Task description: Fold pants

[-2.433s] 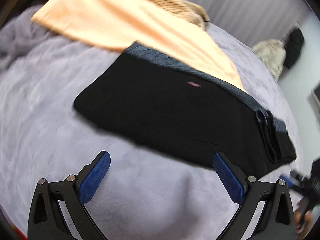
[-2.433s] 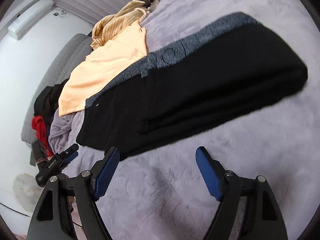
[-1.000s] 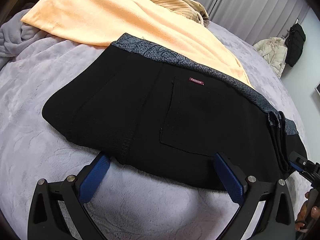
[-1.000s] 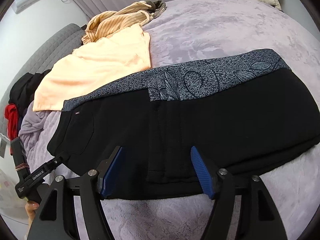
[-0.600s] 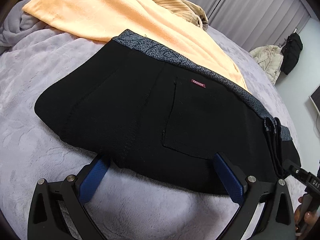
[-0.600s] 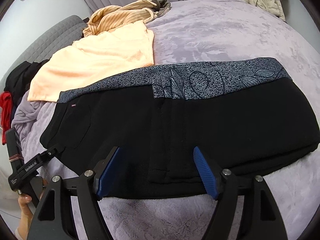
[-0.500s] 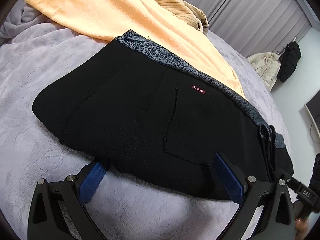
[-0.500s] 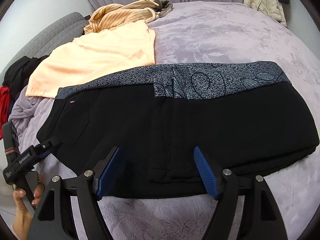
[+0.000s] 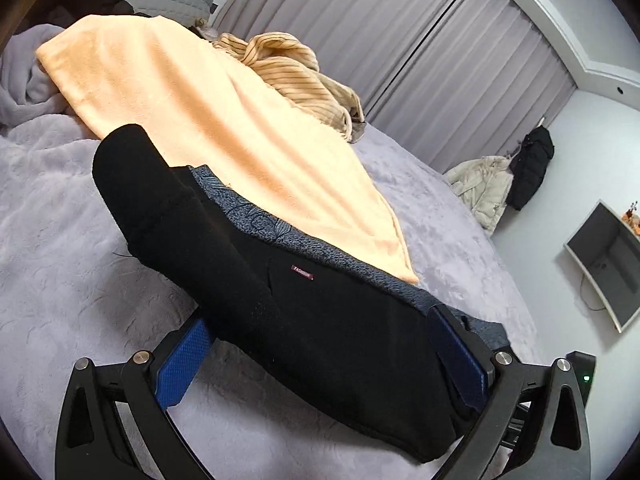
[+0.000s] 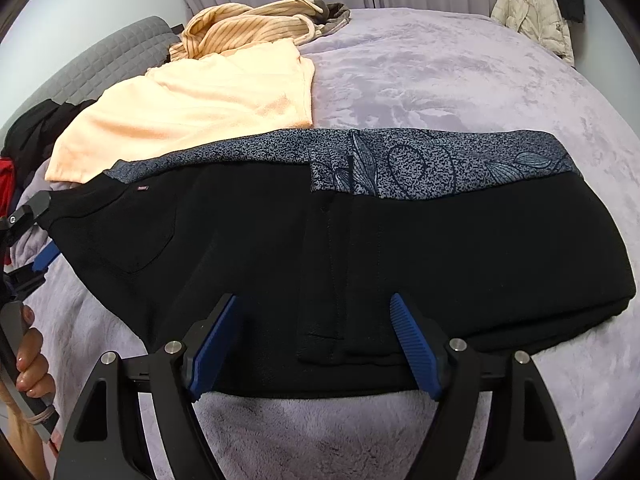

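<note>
Black pants [image 10: 440,240] with a grey-blue patterned waistband lie folded across a lilac bed cover [image 10: 440,76]. My right gripper [image 10: 316,336] is open, its blue pads straddling the pants' near edge at the middle. My left gripper [image 9: 320,340] is open around the left end of the pants [image 9: 320,312], one finger under the cloth and one above, and that end is raised off the bed. The left gripper also shows at the left edge of the right wrist view [image 10: 38,232].
A peach towel [image 10: 192,108] lies just behind the pants, with a striped beige garment [image 10: 248,20] beyond it. Dark and red clothes [image 10: 16,160] are piled at the far left. Coats [image 9: 500,184] hang by the curtains; a monitor [image 9: 608,260] is on the wall.
My left gripper has slid onto the pants' left end and lifted it, so the cloth now rises between its fingers. My right gripper has barely moved at the near edge.
</note>
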